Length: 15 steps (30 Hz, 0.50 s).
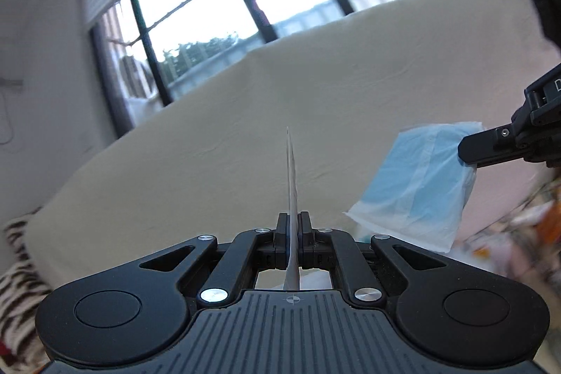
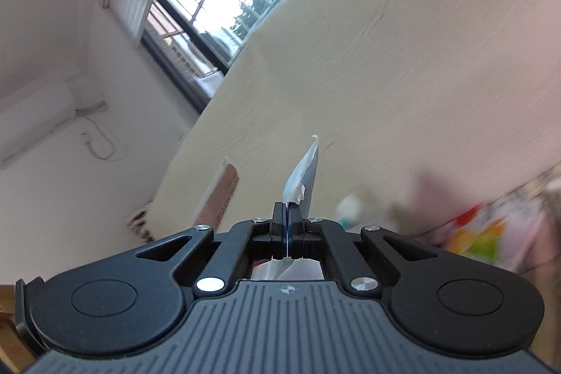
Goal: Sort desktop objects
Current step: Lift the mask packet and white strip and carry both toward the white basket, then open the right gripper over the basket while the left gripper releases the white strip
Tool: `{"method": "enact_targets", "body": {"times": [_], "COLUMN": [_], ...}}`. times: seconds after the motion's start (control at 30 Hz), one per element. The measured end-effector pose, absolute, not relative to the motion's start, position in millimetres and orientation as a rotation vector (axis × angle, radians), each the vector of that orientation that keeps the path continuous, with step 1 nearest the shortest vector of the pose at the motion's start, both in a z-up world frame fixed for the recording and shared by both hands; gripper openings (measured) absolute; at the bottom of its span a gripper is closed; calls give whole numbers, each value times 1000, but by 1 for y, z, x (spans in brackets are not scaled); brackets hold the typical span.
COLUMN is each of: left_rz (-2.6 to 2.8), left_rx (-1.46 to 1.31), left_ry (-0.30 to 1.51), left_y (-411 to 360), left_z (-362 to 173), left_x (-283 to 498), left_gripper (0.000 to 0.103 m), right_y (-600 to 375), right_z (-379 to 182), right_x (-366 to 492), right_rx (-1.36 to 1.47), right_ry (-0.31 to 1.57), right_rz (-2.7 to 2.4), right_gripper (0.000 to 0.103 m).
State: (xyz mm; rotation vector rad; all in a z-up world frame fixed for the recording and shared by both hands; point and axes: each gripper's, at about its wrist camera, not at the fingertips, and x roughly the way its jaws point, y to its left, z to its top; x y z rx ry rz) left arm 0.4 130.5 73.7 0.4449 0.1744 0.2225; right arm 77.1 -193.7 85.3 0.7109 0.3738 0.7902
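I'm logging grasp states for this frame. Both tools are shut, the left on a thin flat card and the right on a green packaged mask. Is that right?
Not quite: the packaged mask is blue, not green, as the left wrist view shows. The rest holds: the left tool is shut on a thin flat card, and the right tool is shut on the mask's wrapper.

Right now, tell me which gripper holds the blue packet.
The right gripper pinches the blue packet in clear wrap. The left gripper clamps a thin white sheet, seen edge-on.
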Motion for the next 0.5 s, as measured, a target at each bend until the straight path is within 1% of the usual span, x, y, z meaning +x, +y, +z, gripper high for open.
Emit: {"method": "enact_targets", "body": {"times": [0.23,0.37,0.5], "left_rz": [298,292,276], "left_rx": [469,507,541], "left_ry": [253,279,274], "left_y": [177,182,171], "left_z": [59,48,40], "left_x": [-1,2,2], "left_gripper": [0,0,6], "right_y": [-147,-139,-137], "right_z": [46,27,22], "right_x": [102,106,102], "right_rx": [851,840,799], "right_ry": [512,571,595], "right_rz": [820,787,765], "right_gripper": [1,1,1]}}
